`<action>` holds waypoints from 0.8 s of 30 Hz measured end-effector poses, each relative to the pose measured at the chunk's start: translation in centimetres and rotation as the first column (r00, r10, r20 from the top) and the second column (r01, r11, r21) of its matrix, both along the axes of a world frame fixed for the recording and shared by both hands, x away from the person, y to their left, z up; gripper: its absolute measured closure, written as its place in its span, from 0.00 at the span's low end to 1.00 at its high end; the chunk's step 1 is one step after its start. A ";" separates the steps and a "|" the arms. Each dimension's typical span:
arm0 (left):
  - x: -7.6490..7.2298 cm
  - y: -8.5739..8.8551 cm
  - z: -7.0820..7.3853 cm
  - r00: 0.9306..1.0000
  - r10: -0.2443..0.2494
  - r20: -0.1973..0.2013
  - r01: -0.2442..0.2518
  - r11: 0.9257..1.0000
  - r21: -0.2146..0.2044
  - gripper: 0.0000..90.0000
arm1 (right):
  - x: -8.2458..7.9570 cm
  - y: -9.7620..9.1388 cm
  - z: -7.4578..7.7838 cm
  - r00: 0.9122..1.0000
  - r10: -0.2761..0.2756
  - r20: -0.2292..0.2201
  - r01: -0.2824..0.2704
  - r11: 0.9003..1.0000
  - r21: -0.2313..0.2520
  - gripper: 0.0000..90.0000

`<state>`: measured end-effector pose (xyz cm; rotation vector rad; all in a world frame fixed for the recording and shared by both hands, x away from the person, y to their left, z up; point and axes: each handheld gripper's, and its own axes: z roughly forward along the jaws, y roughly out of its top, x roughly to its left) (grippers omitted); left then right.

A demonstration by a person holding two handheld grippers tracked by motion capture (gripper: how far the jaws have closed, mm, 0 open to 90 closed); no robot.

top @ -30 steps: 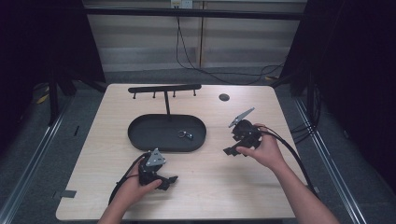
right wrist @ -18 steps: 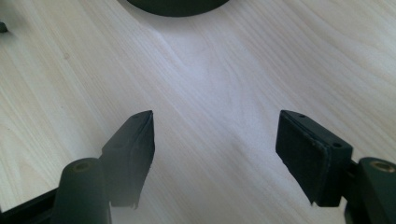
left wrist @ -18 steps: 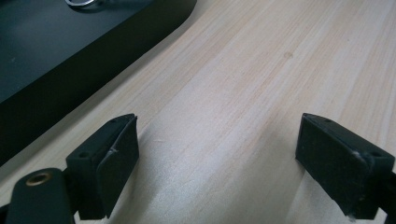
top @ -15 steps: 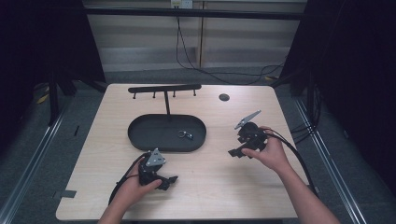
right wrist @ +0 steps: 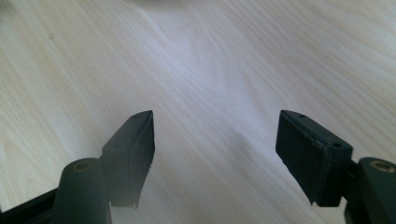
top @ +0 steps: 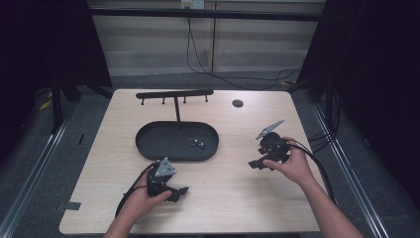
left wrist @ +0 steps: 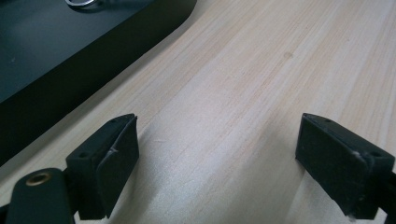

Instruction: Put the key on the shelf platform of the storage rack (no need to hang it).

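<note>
Where the pale wooden table (top: 218, 193) meets the person's near edge, the left hand (top: 143, 196) comes up from the bottom of the high view and holds the left gripper (top: 179, 192) low over the wood, its grey three-cornered plate on top and its black cable looping back toward the wrist; in the left gripper view its two black jaws stand spread wide with bare wood grain between them and nothing held, and the rounded corner of the black oval metal tray (left wrist: 56, 60) lies just beside them at the upper left; further toward the middle of the table that tray (top: 153, 144) sits flat, with a small silver ring-shaped metal piece (top: 195, 143) lying inside it toward its right end, which also peeks in at the top edge of the left gripper view (left wrist: 84, 2); a thin black post rises from the back of the tray to a black horizontal bar with short pegs (top: 174, 93); to the right of the bar, near the far edge, a small dark round disc (top: 237, 103) lies on the wood, well apart from the tray; at the right the right hand (top: 292, 166) grips the right gripper (top: 256, 164), its grey plate tilted upward; in the right gripper view its jaws are likewise spread apart over bare wood, gripping nothing
</note>
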<state>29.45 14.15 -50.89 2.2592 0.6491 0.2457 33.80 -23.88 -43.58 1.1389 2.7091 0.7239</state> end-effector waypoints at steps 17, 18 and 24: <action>0.0 0.0 0.0 1.000 0.001 0.000 -0.001 1.000 -0.001 0.15 | -1.1 -2.5 -1.5 0.999 -0.033 -0.009 0.033 0.999 0.014 0.31; 0.0 0.0 0.0 1.000 0.000 0.000 0.000 1.000 0.001 0.15 | -1.2 -2.6 -1.6 0.999 -0.033 -0.009 0.034 0.999 0.014 0.31; 0.0 0.0 0.0 1.000 0.000 0.000 0.000 1.000 0.000 0.15 | -1.6 -3.2 -2.2 0.999 -0.037 -0.008 0.038 0.999 0.014 0.30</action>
